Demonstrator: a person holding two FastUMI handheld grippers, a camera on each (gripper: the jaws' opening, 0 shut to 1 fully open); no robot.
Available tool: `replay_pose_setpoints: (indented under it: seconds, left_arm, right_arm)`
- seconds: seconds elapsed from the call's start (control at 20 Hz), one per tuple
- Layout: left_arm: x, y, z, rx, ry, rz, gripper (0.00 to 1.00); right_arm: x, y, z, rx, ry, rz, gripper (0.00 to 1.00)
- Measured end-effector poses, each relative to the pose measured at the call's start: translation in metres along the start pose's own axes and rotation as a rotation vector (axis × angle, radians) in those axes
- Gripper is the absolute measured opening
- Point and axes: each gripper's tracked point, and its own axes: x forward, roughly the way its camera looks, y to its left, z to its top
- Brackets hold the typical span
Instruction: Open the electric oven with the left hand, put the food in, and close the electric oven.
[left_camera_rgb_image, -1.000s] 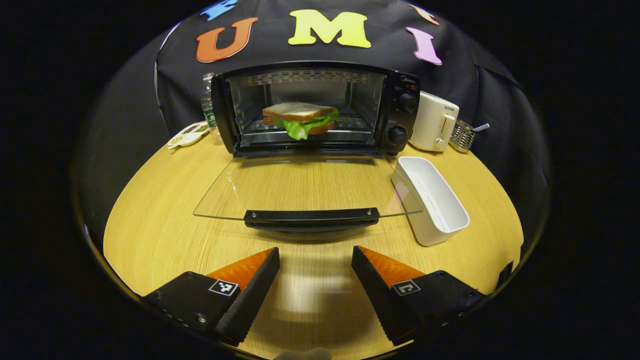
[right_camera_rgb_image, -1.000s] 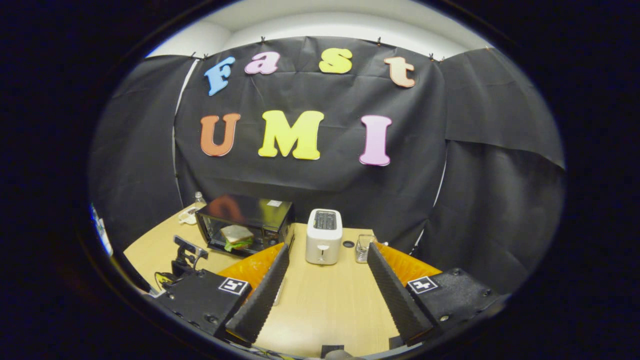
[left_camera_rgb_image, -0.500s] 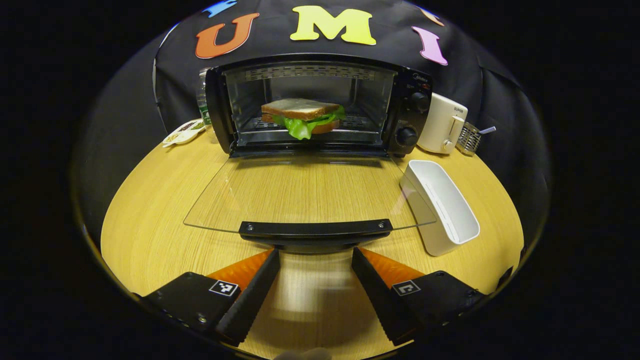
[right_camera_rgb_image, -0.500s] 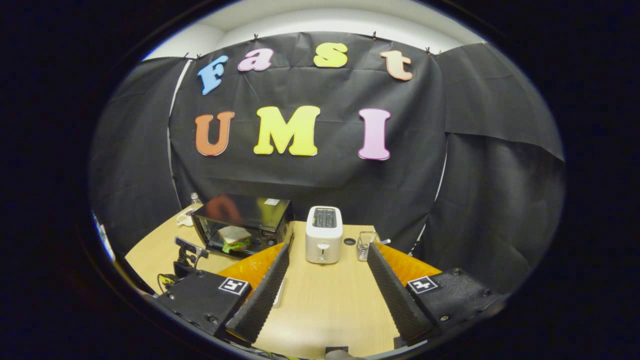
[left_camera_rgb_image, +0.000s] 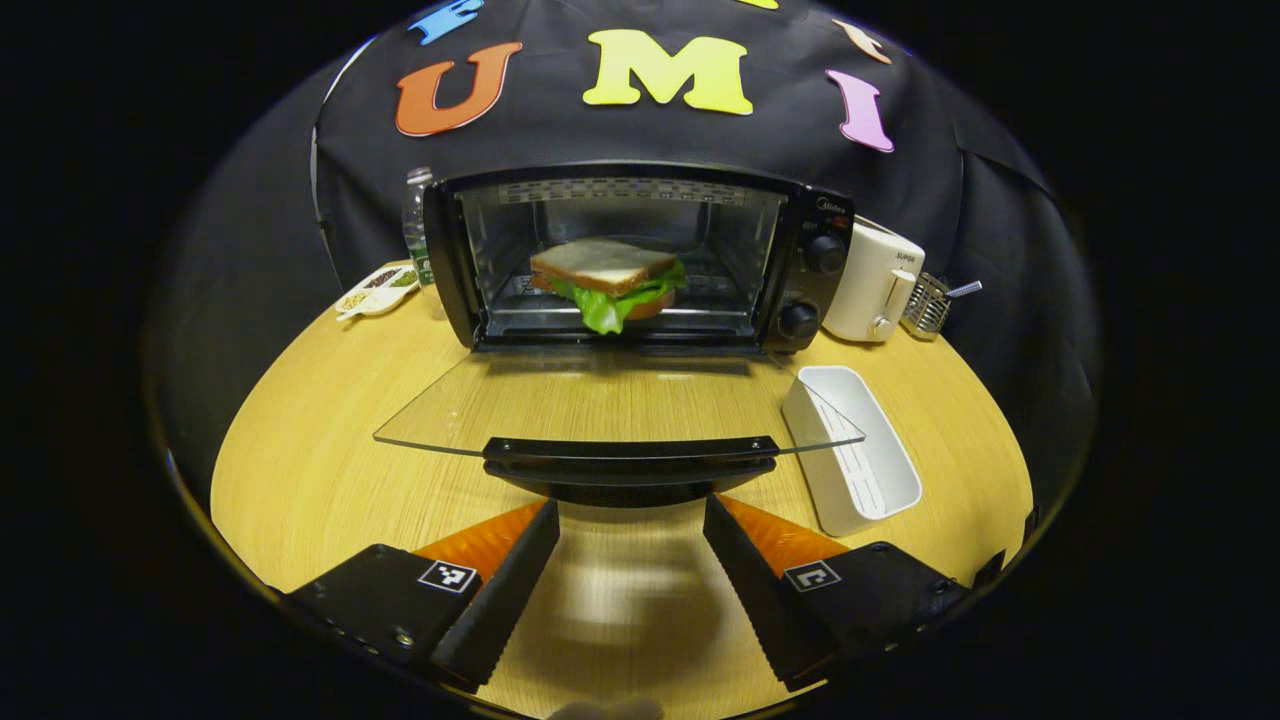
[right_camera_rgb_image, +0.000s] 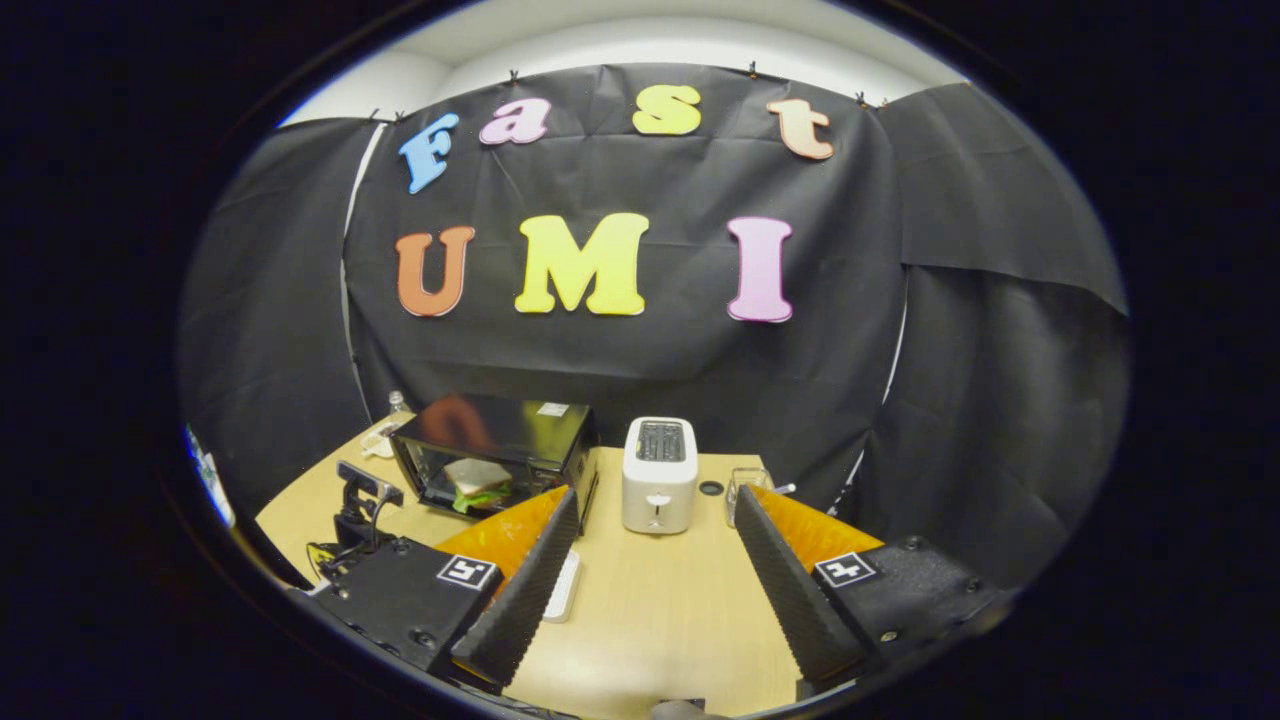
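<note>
Resting on the rack inside the open oven (left_camera_rgb_image: 640, 255) is the sandwich (left_camera_rgb_image: 608, 278), bread on top and green lettuce hanging over the front edge. The oven's glass door (left_camera_rgb_image: 615, 400) is folded down flat above the desk (left_camera_rgb_image: 300, 450), with its black handle (left_camera_rgb_image: 630, 450) at the near edge. The left hand-held gripper (left_camera_rgb_image: 630, 575) sits just short of that handle, its fingers spread apart with nothing between them. A small brand mark sits on the oven's panel above the two knobs, too small to read. Right of the oven stands a white toaster (left_camera_rgb_image: 875, 280) with a short dark word near its top, also too small to make out, and in front of it lies a white tray (left_camera_rgb_image: 850, 450). Left of the oven are a bottle (left_camera_rgb_image: 415, 225) and a small dish (left_camera_rgb_image: 378, 288).

In the right gripper view, the right hand-held gripper (right_camera_rgb_image: 650, 575) is also spread apart and empty, pointing toward the toaster (right_camera_rgb_image: 658, 488), with the oven (right_camera_rgb_image: 495, 460) and sandwich (right_camera_rgb_image: 477, 483) off to its left.
</note>
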Motion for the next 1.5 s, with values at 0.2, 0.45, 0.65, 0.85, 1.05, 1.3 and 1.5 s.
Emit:
replay_pose_setpoints:
  seconds: [0.2, 0.45, 0.65, 0.85, 1.05, 1.3, 1.5]
  left_arm:
    - [-0.008, 0.000, 0.023, 0.015, -0.035, 0.004, 1.00]
    - [-0.003, 0.000, 0.059, 0.033, -0.082, 0.016, 0.96]
    - [0.008, 0.000, 0.095, 0.014, -0.125, 0.019, 0.96]
    - [0.013, 0.006, 0.126, 0.051, -0.183, 0.040, 0.96]
    - [0.012, 0.005, 0.126, 0.025, -0.181, 0.036, 0.96]
    - [0.004, 0.003, 0.124, 0.020, -0.183, 0.035, 0.96]
    - [-0.024, 0.002, 0.134, 0.023, -0.230, 0.037, 0.96]
  right_arm:
    - [0.003, -0.002, 0.002, 0.015, -0.008, 0.005, 1.00]
    - [0.007, -0.003, 0.004, 0.036, -0.010, 0.015, 1.00]
    - [0.005, -0.006, 0.009, 0.036, -0.021, 0.009, 1.00]
    - [0.003, -0.012, 0.011, 0.039, -0.028, -0.001, 1.00]
    - [-0.001, -0.016, 0.010, 0.045, -0.028, -0.008, 1.00]
    - [-0.004, -0.014, 0.010, 0.042, -0.035, -0.002, 1.00]
    - [-0.011, -0.008, 0.017, 0.034, -0.051, 0.009, 1.00]
